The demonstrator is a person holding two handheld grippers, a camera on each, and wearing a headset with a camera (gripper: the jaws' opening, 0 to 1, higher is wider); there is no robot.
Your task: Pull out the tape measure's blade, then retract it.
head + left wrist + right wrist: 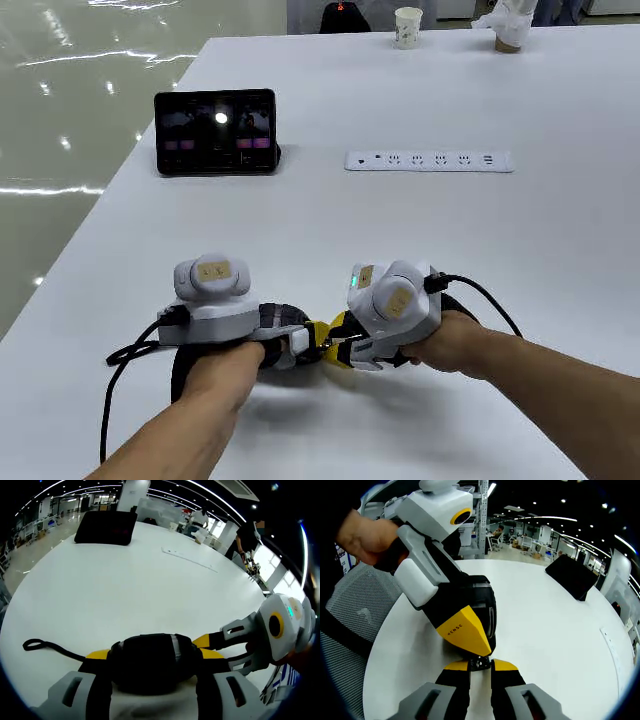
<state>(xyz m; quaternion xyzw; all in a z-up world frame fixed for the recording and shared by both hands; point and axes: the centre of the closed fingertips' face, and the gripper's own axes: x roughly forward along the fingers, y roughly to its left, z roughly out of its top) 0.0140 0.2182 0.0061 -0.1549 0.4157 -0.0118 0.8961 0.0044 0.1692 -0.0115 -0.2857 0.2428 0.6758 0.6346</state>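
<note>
The tape measure (284,322) is a black case with a black wrist strap (41,645). My left gripper (300,342) is shut on it near the table's front edge. In the left gripper view the case (150,662) sits between the yellow-tipped jaws of my left gripper (151,650). My right gripper (336,346) meets it nose to nose from the right. Seen in the right gripper view, my right gripper (480,669) is shut on the small metal blade hook (480,663) at the case's mouth (479,607). No length of blade shows between hook and case.
On the white table (420,230) stand a dark tablet (215,131) at the back left and a white power strip (428,160) behind the grippers. A paper cup (407,27) stands at the far edge. A black cable (118,372) trails from the left gripper.
</note>
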